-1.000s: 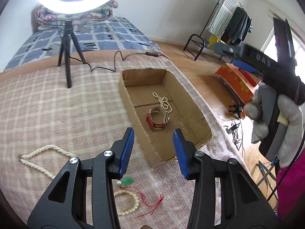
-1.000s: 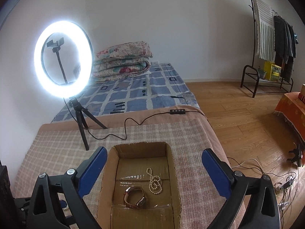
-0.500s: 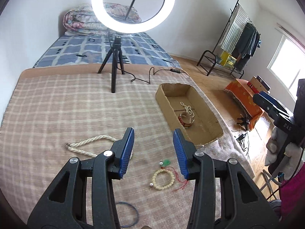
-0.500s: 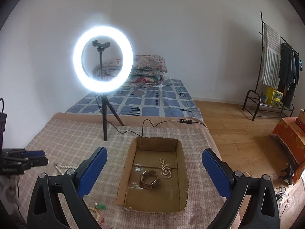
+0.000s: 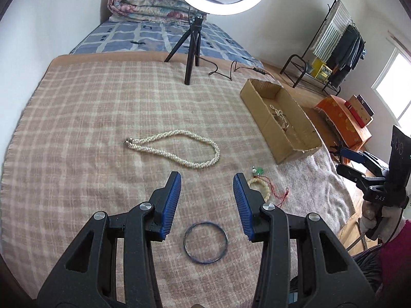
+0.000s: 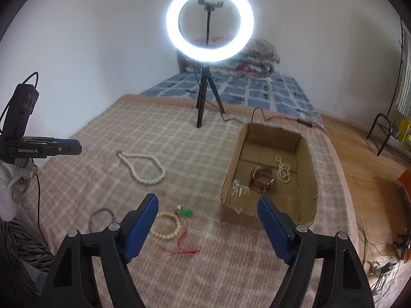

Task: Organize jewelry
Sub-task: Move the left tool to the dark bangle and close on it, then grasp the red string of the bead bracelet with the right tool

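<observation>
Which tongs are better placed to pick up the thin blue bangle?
Left. The open left tongs hover directly over the thin blue bangle; the open right tongs sit nearer the cardboard box.

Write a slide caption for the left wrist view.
Open left gripper above a blue ring, with pearl necklace and bead bracelet still outside the box.

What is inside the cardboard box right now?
The cardboard box holds a pearl strand, a brown watch and a small clear item. Its near wall hides part of the floor.
</observation>
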The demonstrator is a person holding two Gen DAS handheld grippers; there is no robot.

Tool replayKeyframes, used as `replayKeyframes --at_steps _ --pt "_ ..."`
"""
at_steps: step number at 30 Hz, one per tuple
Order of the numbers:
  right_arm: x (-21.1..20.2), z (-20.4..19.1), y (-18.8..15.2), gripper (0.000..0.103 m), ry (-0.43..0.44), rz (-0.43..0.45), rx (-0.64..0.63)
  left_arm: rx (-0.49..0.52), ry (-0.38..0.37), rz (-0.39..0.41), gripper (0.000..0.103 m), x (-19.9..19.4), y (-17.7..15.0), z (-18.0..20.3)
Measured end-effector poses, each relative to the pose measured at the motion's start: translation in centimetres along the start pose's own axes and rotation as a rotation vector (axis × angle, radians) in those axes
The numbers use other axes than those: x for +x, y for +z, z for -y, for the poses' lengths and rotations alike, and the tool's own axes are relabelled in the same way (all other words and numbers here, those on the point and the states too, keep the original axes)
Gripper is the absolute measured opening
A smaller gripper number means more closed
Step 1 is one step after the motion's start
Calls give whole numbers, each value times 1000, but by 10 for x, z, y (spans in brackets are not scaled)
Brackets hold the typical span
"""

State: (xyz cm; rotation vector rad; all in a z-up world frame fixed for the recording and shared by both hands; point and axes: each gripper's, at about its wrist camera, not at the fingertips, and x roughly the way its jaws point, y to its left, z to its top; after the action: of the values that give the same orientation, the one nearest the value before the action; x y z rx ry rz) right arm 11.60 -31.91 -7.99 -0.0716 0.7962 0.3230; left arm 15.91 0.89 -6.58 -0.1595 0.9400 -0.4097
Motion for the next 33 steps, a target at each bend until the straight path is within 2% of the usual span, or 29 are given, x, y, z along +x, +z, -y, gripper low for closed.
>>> replayKeyframes --at_steps 3,8,10,12,14,22,30,33 --pt "16 8 -20 74 28 -78 71 -9 -4 -41 43 10 -13 -8" --pt "40 20 -50 50 80 -201 196 -33 -23 -106 43 25 -29 -17" --pt "50 20 -58 44 102 -241 224 -30 -26 -137 43 33 -35 -18" --pt "54 20 -62 44 105 -258 236 -24 -30 -169 42 42 -41 -17" --pt "57 20 -63 43 126 -265 268 -18 -31 -203 32 50 -47 -17" --pt "81 31 -72 34 213 -314 462 17 -17 -266 31 66 -63 -15" --pt "106 44 -77 33 258 -328 627 39 -8 -295 28 78 -67 -17" --pt "118 47 -80 27 252 -345 677 45 -8 -303 28 82 -67 -16"
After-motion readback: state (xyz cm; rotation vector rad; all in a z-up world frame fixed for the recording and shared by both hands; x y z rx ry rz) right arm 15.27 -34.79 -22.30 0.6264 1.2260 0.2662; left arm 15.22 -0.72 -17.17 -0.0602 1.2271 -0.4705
